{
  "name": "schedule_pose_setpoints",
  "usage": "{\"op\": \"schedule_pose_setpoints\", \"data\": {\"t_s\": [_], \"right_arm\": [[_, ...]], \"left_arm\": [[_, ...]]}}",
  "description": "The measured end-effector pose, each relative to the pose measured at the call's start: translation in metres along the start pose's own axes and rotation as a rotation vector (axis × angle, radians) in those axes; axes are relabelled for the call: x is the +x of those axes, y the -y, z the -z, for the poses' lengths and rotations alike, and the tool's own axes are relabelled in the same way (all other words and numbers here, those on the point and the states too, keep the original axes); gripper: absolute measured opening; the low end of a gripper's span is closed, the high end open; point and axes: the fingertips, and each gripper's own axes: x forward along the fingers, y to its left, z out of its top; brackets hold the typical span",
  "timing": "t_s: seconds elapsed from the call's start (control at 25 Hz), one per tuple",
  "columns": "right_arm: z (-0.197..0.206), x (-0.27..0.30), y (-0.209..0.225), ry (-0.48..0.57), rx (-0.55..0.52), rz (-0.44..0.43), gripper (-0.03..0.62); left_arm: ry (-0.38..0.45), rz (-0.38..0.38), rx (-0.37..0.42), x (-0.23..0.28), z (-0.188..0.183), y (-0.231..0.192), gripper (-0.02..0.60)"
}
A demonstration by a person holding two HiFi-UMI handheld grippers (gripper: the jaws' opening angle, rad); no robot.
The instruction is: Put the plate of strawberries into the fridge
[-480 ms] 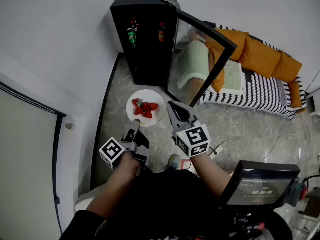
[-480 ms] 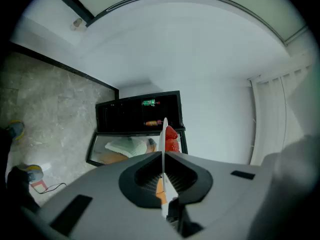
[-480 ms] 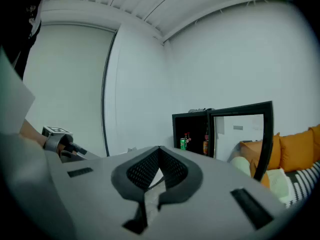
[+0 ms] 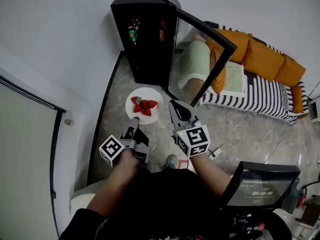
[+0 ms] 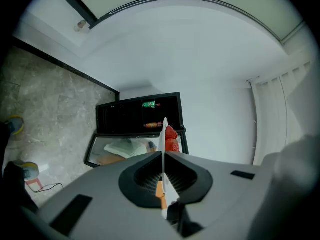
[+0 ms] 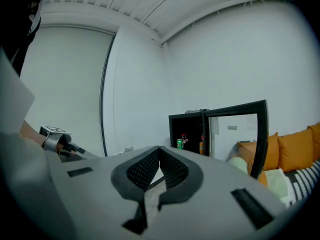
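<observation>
Left gripper [image 4: 135, 126] is clamped on the near rim of the white plate [image 4: 146, 92]. Its own view shows the plate only edge-on, a thin white line between the jaws half hiding the strawberries [image 4: 144, 105], while the head view shows the whole plate held above the floor [image 4: 116, 91], near the open fridge [image 4: 147, 39]. Right gripper [image 4: 173, 105] is just beside the plate, jaws together on nothing; the fridge's contents are too small to identify.
</observation>
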Motion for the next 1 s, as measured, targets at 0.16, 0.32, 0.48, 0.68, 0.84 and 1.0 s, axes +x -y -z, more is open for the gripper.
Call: {"op": "schedule_pose_setpoints", "data": {"t_s": [0.16, 0.32, 0.48, 0.68, 0.84, 1.0], "right_arm": [[-0.001, -0.007, 0.011, 0.002, -0.002, -0.027, 0.006], [-0.001, -0.014, 0.019, 0.008, -0.009, -0.061, 0.006], [0.000, -0.019, 0.024, 0.008, 0.001, -0.074, 0.006], [0.004, -0.021, 0.023, 0.002, 0.001, -0.098, 0.006], [0.015, -0.018, 0.022, -0.001, -0.011, -0.113, 0.006], [0.027, -0.009, 0.023, 0.002, -0.014, -0.122, 0.006]], "left_arm": [[0.032, 0.009, -0.008, 0.005, 0.014, 0.004, 0.018], [0.058, 0.015, -0.016, 0.008, 0.029, 0.003, 0.018], [0.069, 0.019, -0.016, 0.012, 0.039, 0.006, 0.018], [0.082, 0.027, -0.008, 0.010, 0.039, 0.005, 0.018], [0.095, 0.029, -0.012, 0.013, 0.036, -0.007, 0.018], [0.103, 0.027, -0.010, 0.020, 0.029, -0.019, 0.018]]}}
